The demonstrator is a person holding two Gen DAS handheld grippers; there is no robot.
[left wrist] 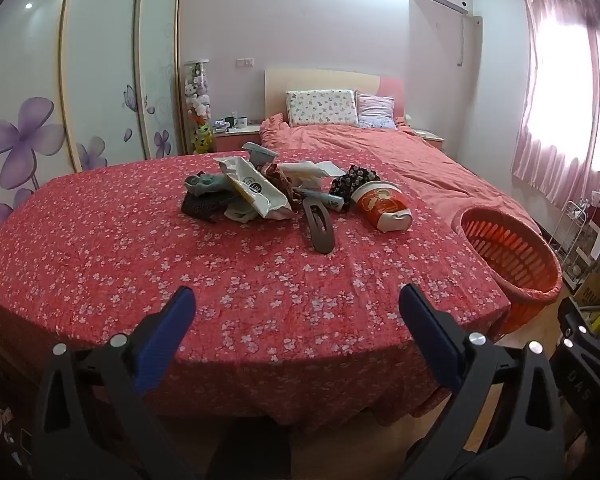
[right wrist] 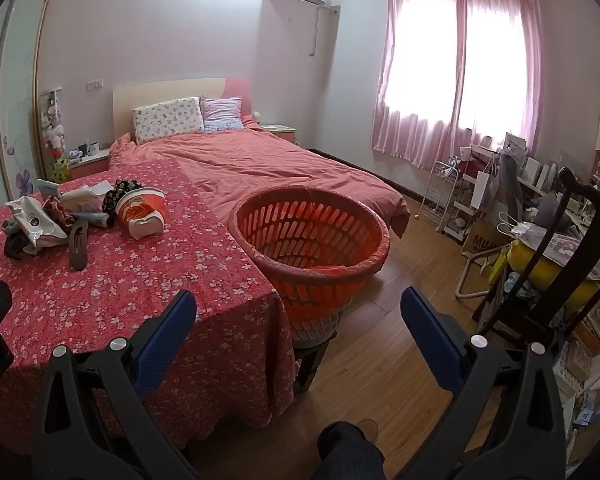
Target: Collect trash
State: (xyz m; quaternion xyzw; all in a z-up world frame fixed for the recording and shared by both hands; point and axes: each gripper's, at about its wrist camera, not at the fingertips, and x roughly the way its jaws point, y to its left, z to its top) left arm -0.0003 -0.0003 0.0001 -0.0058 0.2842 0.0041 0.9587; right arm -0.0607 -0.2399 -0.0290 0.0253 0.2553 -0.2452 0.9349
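Both tongs stand wide with nothing between the pads: the left tongs hang over the near edge of the bench with its red flowered cloth, and the right tongs hang further right, past the bench corner, over the wood floor and just short of the orange basket. The trash lies in one pile toward the far side of the bench, well apart from either tongs, straight ahead and a little up-frame from the left tongs, and far off to the left from the right ones. So the left hand looks the nearer and better lined up for the first pick, while the right is nearer the basket, which stands just beside the bench's right edge. Within the pile, the white wrapper runs on a slant from far-left to near-right; the red cup lies tipped on its side at the right end, mouth toward the viewer (it seems empty, though I cannot be sure); the brown clip lies nearest, its long axis pointing roughly at the left tongs, so a grasp across its width would need little wrist turn
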